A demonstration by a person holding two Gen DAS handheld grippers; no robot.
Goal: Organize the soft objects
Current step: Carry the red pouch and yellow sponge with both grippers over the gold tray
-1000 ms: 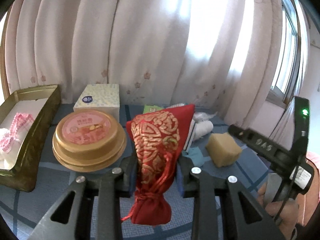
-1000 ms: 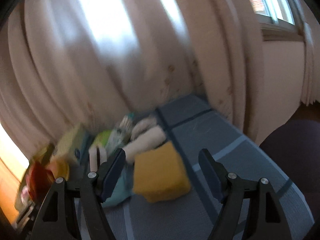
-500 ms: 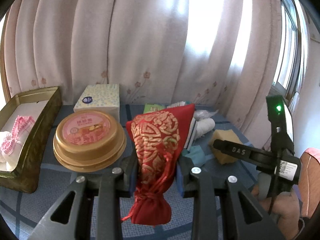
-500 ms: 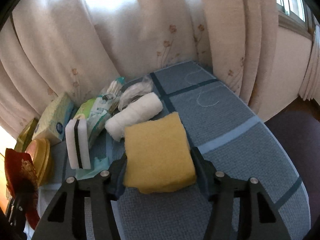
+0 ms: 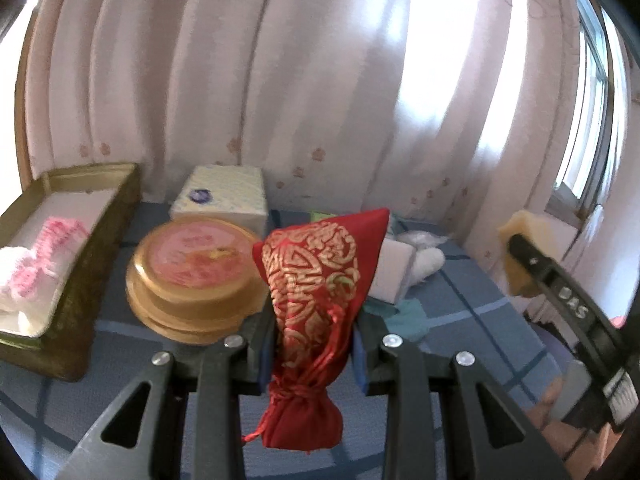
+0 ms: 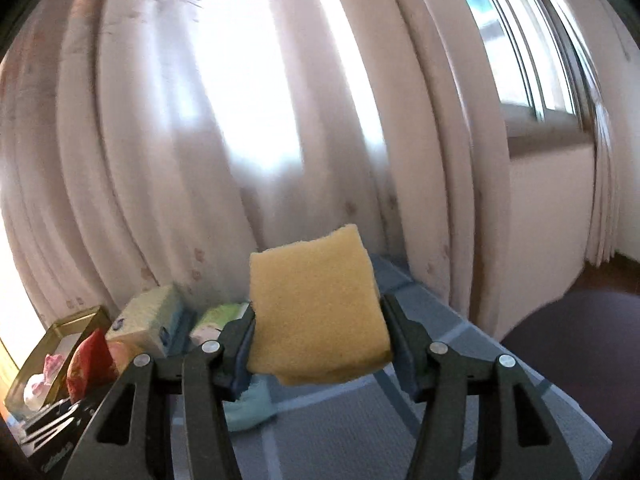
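Observation:
My left gripper (image 5: 314, 354) is shut on a red pouch with gold pattern (image 5: 316, 280) and holds it above the blue table. My right gripper (image 6: 320, 344) is shut on a yellow sponge (image 6: 316, 312) and holds it lifted off the table; the sponge also shows at the right in the left wrist view (image 5: 520, 236). A gold tray (image 5: 100, 248) at the left holds a pink and white knitted item (image 5: 44, 248). The red pouch also shows at the lower left in the right wrist view (image 6: 90, 364).
A round gold tin (image 5: 192, 272) and a tissue box (image 5: 224, 200) stand left of the pouch. A white block (image 5: 390, 272), a white roll (image 5: 428, 260) and a teal cloth (image 5: 404, 316) lie behind it. Curtains hang behind the table.
My right gripper has closed on the yellow sponge and lifted it off the table. My left gripper still holds the red pouch in about the same place.

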